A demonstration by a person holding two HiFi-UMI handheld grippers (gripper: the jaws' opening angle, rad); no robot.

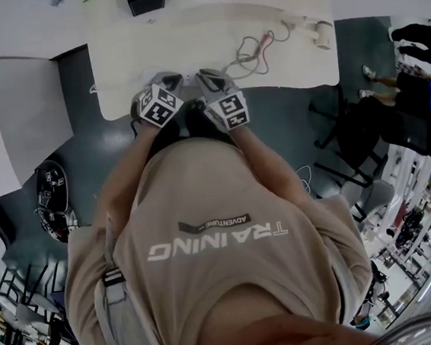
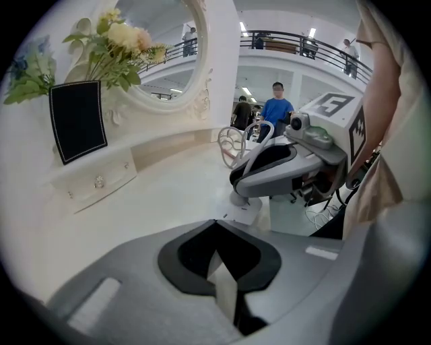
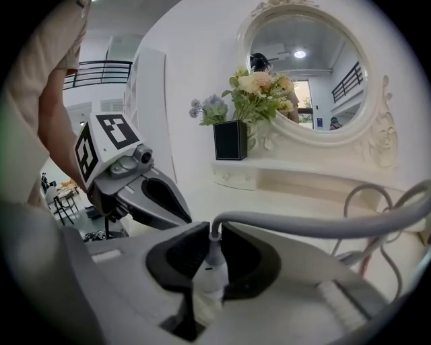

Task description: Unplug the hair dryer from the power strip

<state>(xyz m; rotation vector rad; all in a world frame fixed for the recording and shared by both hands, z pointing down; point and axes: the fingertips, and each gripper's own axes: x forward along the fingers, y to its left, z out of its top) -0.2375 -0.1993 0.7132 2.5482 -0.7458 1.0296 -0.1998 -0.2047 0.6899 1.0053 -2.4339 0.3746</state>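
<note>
Both grippers are held close together at the front edge of the white vanity table (image 1: 120, 71). My right gripper (image 3: 210, 232) is shut on a white plug (image 3: 210, 269); its grey cord (image 3: 303, 222) rises from the jaws and runs off to the right. My left gripper (image 2: 215, 226) is shut on the end of a white power strip (image 2: 225, 290), which reaches on to a slotted end (image 2: 246, 210) under the right gripper (image 2: 269, 168). In the head view the left gripper (image 1: 168, 81) and right gripper (image 1: 209, 78) point at the table. The looped cord (image 1: 252, 49) leads to a pale hair dryer (image 1: 319, 33) at the right.
A black vase of flowers (image 3: 231, 138) stands on a shelf under the oval mirror (image 3: 306, 74) at the table's back. A small drawer (image 2: 94, 182) sits below it. Chairs (image 1: 342, 143) and people stand to the table's right. My left gripper (image 3: 145, 195) shows beside the right jaws.
</note>
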